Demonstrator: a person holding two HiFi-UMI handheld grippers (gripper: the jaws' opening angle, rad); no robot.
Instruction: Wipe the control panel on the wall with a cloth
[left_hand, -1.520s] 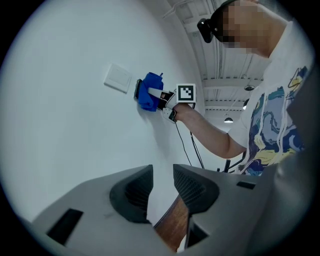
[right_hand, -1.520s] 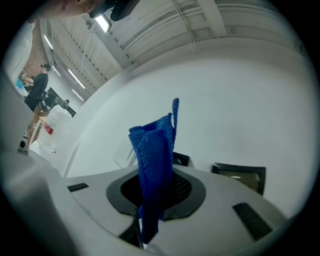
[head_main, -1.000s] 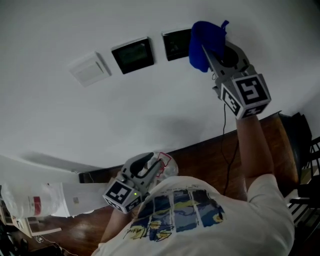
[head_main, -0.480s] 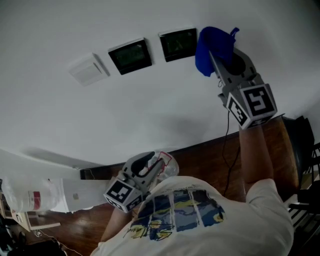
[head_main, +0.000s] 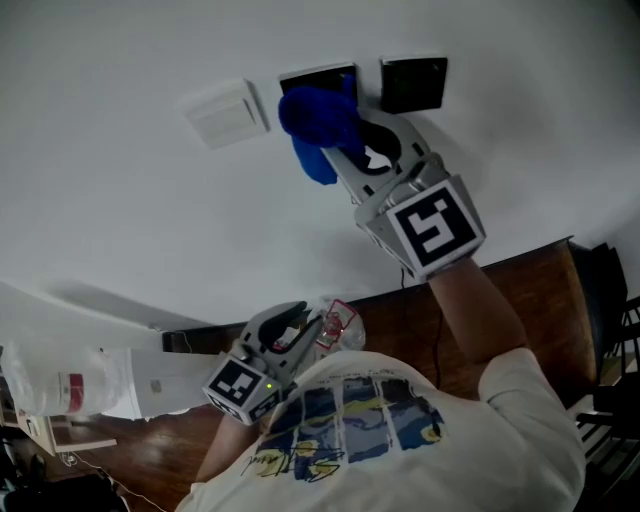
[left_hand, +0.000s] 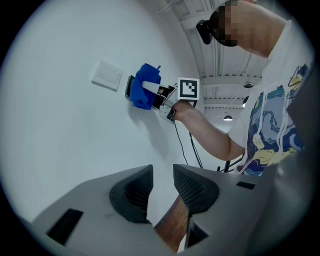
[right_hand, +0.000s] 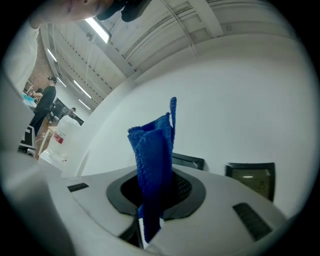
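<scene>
So the right tool (head_main: 338, 150) was clamped on the bunched blue microfibre cloth (head_main: 312, 125), pressed over the left black square control panel (head_main: 318, 76). The second black panel (head_main: 413, 84) sat just right of it. The left tool (head_main: 292, 335) hung well below, narrowly parted and empty.

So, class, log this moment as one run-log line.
phase: wiping | right gripper: jaws shut on blue cloth | cloth: against left control panel | left gripper: jaws open, empty, low

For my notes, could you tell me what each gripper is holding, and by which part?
The right gripper pinches the blue cloth near one end; the left gripper holds nothing.
</scene>
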